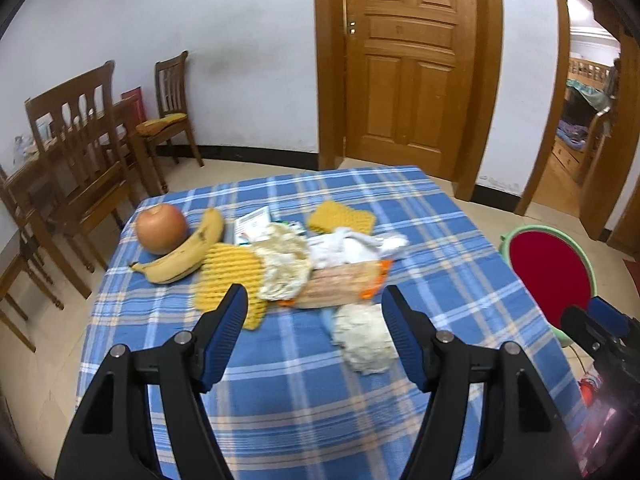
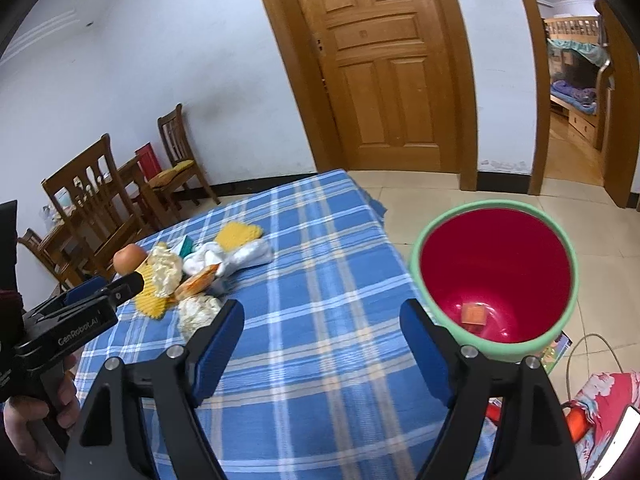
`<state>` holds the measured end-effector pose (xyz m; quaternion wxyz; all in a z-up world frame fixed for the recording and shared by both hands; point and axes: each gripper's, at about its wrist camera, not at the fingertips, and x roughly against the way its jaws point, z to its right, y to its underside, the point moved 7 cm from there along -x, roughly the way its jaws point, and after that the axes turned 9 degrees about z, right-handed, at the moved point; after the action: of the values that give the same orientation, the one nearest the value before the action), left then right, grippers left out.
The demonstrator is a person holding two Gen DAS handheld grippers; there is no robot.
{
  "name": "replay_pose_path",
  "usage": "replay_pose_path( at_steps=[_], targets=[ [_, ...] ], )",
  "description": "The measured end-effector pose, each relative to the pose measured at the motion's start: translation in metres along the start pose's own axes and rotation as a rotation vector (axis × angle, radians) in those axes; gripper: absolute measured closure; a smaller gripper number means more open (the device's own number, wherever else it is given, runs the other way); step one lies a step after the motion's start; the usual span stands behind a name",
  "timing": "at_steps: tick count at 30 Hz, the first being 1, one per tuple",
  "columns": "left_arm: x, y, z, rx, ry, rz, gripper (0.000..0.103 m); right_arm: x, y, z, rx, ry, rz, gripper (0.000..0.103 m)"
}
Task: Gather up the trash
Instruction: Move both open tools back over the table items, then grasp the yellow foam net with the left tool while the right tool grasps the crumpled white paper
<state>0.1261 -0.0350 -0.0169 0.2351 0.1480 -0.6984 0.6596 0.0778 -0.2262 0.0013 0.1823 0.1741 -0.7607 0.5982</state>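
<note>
Here your left gripper point(image 1: 312, 308) hangs wide and empty over the bench point(image 1: 280, 400), near the crumpled tissue point(image 1: 364, 338). Your right gripper point(image 2: 322, 320) gapes empty beside the bin point(image 2: 496, 276).

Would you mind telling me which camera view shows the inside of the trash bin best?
The right wrist view: the trash bin shows its whole green rim, red interior and one small orange item at the bottom. The left wrist view shows only part of it, at the right edge beyond the table.
</note>
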Motion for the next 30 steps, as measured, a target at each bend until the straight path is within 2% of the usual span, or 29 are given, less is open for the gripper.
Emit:
replay_pose_path(
  at_steps=[17, 26, 30],
  targets=[
    [-0.034, 0.014, -0.087, 0.064, -0.129, -0.048, 0.034, -0.035, 0.018, -0.035, 0.026, -0.017, -0.075, 0.021],
    [-0.06, 0.037, -0.112, 0.113, -0.167, -0.113, 0.034, -0.054, 0.027, -0.041, 0.036, -0.018, -0.119, 0.021],
    [-0.069, 0.05, -0.112, 0.125, -0.155, -0.145, 0.034, -0.06, 0.028, -0.046, 0.05, -0.024, -0.13, 0.021]
  ],
)
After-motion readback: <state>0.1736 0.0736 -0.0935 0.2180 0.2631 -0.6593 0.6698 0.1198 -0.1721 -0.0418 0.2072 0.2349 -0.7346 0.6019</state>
